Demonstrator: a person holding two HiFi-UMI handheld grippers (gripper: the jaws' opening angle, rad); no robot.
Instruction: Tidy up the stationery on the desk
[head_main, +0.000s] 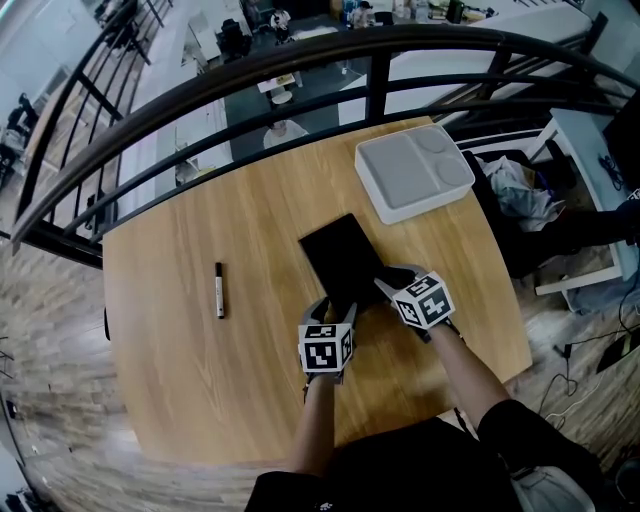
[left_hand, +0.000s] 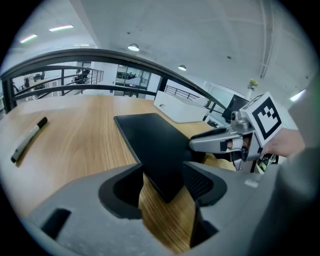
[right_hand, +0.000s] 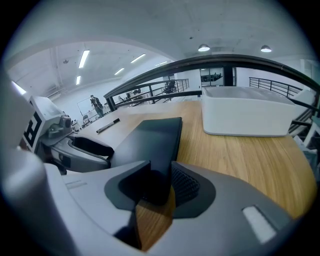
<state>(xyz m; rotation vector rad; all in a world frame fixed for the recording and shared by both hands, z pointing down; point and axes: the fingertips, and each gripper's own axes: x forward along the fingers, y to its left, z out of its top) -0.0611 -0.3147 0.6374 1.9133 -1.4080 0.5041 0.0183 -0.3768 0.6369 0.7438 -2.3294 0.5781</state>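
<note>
A flat black notebook lies on the wooden desk, its long side running away from me. My left gripper sits at its near left corner, and my right gripper at its near right corner. In the left gripper view that corner of the notebook is wedged between the jaws of the left gripper, touching both. The right gripper view shows the same: the notebook fills the gap of the right gripper. A black-and-white marker lies alone at the desk's left.
A white tray with compartments stands at the desk's far right corner, just beyond the notebook. A dark curved railing runs behind the desk's far edge. Bags and cables lie on the floor to the right.
</note>
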